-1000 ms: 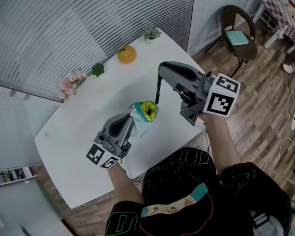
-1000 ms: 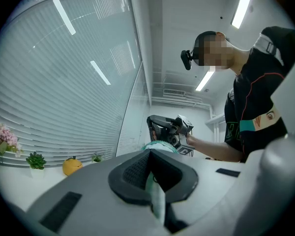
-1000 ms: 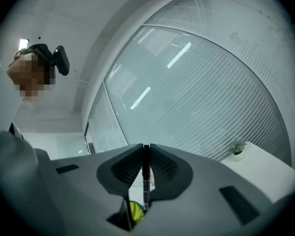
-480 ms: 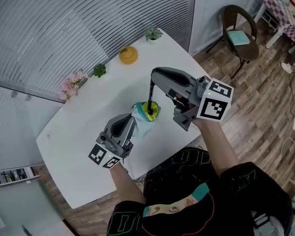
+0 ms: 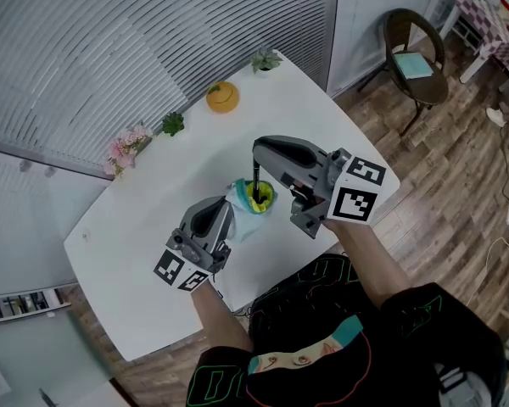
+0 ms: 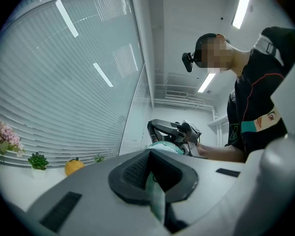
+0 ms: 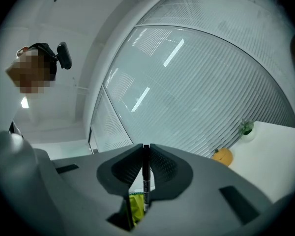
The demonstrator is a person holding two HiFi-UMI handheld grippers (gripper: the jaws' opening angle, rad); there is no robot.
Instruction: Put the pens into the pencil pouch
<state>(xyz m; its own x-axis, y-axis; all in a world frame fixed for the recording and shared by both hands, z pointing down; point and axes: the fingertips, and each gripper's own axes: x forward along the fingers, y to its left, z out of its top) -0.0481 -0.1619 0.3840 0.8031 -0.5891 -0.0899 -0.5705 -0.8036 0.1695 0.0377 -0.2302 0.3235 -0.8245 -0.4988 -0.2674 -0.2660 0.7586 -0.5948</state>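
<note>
On the white table (image 5: 136, 227) my left gripper (image 5: 226, 212) is shut on the edge of a pale teal pencil pouch (image 5: 248, 203) and holds its yellow-green mouth open upward. In the left gripper view the teal fabric (image 6: 156, 193) is pinched between the jaws. My right gripper (image 5: 256, 153) hangs just above the pouch, shut on a black pen (image 5: 256, 179) that points straight down. The pen's lower end reaches into the pouch mouth. The right gripper view shows the pen (image 7: 146, 173) upright between the pads, with the yellow-green lining (image 7: 134, 206) below it.
Along the table's far edge stand an orange ornament (image 5: 221, 97), two small green plants (image 5: 264, 58) (image 5: 171, 124) and pink flowers (image 5: 124, 147). Slatted blinds rise behind them. A brown chair (image 5: 411, 53) stands on the wooden floor at the right.
My right gripper has come left and down with the pen, from beside the pouch to over its mouth; the pen tip now dips inside. The left gripper has stayed still.
</note>
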